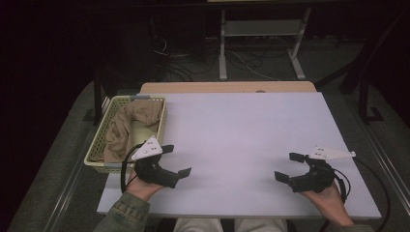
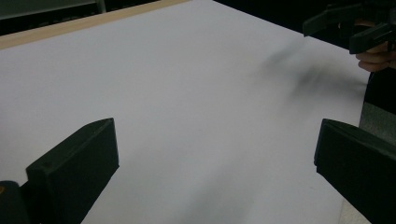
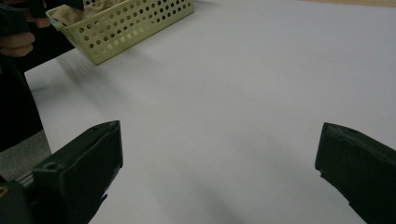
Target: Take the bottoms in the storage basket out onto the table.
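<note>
Both tools hang low over the white worktop point(image 1: 241, 140), each with its jaws spread wide and nothing between them. The left tool point(image 1: 176, 159) sits just beside the near corner of the pale yellow basket point(image 1: 162, 121), and the crumpled tan cloth point(image 1: 125, 133) lies heaped inside it, up and to that tool's outer side; the right tool point(image 1: 289, 166) is well apart from both, across the bare board. My worry is the basket: it looks light, so a jaw catching the perforated wall could drag or tip it, or the cloth could snag on the rim coming out. How the cloth is folded underneath is hidden, and the dim room beyond is hard to read.
</note>
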A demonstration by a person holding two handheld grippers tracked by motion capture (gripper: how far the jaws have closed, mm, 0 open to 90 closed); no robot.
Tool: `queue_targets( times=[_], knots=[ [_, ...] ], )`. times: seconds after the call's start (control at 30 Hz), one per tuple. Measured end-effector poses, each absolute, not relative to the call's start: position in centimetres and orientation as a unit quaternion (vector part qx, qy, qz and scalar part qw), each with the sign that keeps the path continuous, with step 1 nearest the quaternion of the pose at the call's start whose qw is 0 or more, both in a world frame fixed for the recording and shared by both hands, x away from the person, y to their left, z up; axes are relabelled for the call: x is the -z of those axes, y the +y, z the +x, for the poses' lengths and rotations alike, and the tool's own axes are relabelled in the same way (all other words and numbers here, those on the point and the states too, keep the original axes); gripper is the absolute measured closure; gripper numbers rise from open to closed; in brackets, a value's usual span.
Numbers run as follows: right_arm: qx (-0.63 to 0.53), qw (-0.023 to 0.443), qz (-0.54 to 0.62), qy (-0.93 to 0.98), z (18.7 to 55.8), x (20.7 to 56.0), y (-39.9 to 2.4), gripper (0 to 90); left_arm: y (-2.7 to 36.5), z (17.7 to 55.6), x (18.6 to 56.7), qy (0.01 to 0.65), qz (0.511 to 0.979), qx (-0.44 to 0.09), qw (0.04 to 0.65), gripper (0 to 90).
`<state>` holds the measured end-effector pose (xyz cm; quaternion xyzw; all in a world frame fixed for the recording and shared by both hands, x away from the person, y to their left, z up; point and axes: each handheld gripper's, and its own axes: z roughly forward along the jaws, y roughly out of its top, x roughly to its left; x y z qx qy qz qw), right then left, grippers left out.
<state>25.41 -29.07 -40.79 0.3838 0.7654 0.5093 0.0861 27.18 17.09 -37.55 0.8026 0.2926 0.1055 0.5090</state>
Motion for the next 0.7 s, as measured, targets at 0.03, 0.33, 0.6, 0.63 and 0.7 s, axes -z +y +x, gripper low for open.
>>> queue_targets(
  times=[0.03, 0.33, 0.6, 0.63, 0.7],
  knots=[
    [-0.51, 0.086, 0.384, 0.765, 25.4, 40.8, -29.1, 0.5, 17.1, 27.3, 37.2, 0.294, 0.803, -0.102, 0.508, 0.0],
    [-0.51, 0.086, 0.382, 0.766, 25.4, 40.9, -29.1, 0.6, 17.4, 28.1, 36.2, 0.294, 0.81, -0.1, 0.497, 0.0],
    [-0.509, 0.086, 0.382, 0.766, 25.4, 40.9, -29.1, 0.5, 17.9, 28.5, 35.2, 0.295, 0.817, -0.094, 0.486, 0.0],
    [-0.509, 0.086, 0.382, 0.766, 25.4, 40.9, -29.1, 0.5, 17.9, 28.6, 35.1, 0.293, 0.818, -0.092, 0.487, 0.0],
    [-0.509, 0.085, 0.382, 0.766, 25.4, 40.9, -29.1, 0.5, 18.0, 28.7, 34.8, 0.293, 0.819, -0.091, 0.484, 0.0]
  ],
)
